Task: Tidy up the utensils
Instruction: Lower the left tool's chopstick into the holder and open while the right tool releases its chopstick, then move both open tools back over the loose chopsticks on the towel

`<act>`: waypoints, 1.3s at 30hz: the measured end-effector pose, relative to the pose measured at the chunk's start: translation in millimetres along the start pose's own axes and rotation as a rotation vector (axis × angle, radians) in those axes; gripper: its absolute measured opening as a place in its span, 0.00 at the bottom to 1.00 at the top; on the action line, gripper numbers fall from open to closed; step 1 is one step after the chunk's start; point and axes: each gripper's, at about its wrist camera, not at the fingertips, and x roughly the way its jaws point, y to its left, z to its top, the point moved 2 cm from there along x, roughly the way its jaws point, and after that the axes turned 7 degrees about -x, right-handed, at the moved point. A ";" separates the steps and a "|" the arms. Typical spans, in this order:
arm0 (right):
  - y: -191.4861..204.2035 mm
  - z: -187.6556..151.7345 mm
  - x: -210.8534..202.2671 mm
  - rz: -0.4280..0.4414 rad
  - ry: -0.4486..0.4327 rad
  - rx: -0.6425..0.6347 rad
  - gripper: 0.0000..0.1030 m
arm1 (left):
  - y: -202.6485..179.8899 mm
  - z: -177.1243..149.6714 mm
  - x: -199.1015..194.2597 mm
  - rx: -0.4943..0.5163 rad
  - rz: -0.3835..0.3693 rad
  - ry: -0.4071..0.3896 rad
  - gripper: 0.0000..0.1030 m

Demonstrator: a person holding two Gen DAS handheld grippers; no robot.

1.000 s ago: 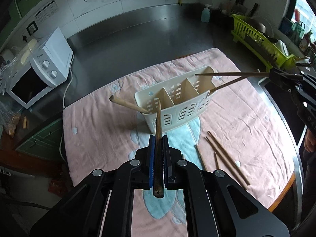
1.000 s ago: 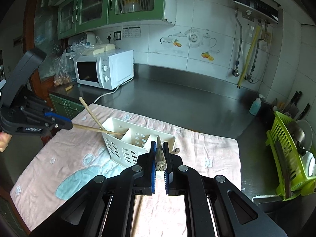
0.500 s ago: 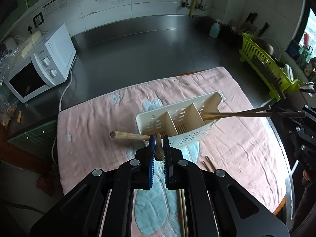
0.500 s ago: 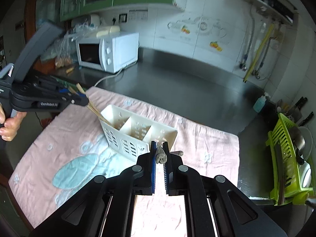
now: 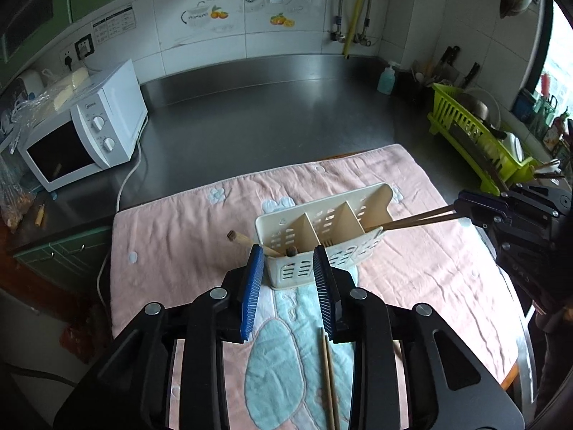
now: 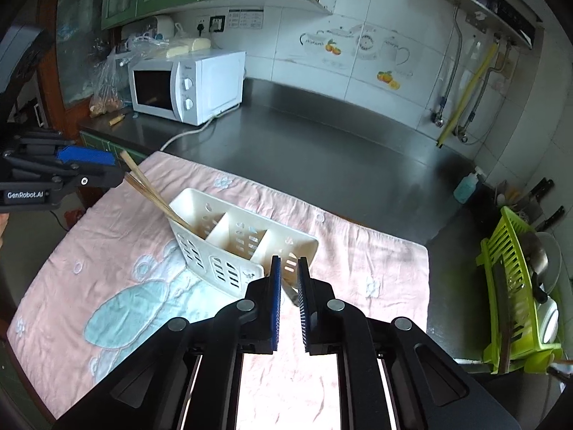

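Observation:
A white slotted utensil caddy (image 5: pixel 322 229) with three compartments stands on the pink towel (image 5: pixel 172 251); it also shows in the right wrist view (image 6: pixel 229 247). My left gripper (image 5: pixel 288 258) is open just in front of the caddy's near end, where two wooden chopsticks (image 5: pixel 250 242) lean in the left compartment. My right gripper (image 6: pixel 286 268) is slightly open over the caddy's other end. Two dark chopsticks (image 5: pixel 419 219) rest in the right compartment, their ends at the right gripper's fingertips. Loose chopsticks (image 5: pixel 329 380) lie on the towel below my left gripper.
A white microwave (image 5: pixel 82 132) stands on the steel counter (image 5: pixel 272 107) at the left. A green dish rack (image 5: pixel 480 143) with dishes is at the right, with a soap bottle (image 5: pixel 387 79) and knives behind it.
Both grippers have opened. The left let go of its chopstick, which now stands in the left compartment. The right let go of its pair, now resting in the right compartment.

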 end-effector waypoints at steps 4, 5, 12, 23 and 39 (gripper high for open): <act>6.1 -4.2 -23.3 -0.019 -0.048 0.001 0.17 | 3.4 -13.7 -18.6 0.007 0.010 -0.035 0.29; 8.4 -7.0 -30.1 -0.021 -0.060 0.004 0.17 | 3.9 -19.8 -24.9 0.008 0.016 -0.050 0.29; 31.6 -52.4 -65.6 -0.015 -0.104 0.027 0.19 | 6.6 -73.8 -53.8 0.017 0.020 -0.093 0.29; 74.6 -167.8 -68.7 0.038 -0.068 0.123 0.19 | 3.2 -205.2 -35.6 0.027 0.031 -0.050 0.29; 102.3 -265.4 -16.3 0.079 0.047 0.255 0.19 | -4.4 -313.4 40.7 -0.031 -0.054 0.124 0.25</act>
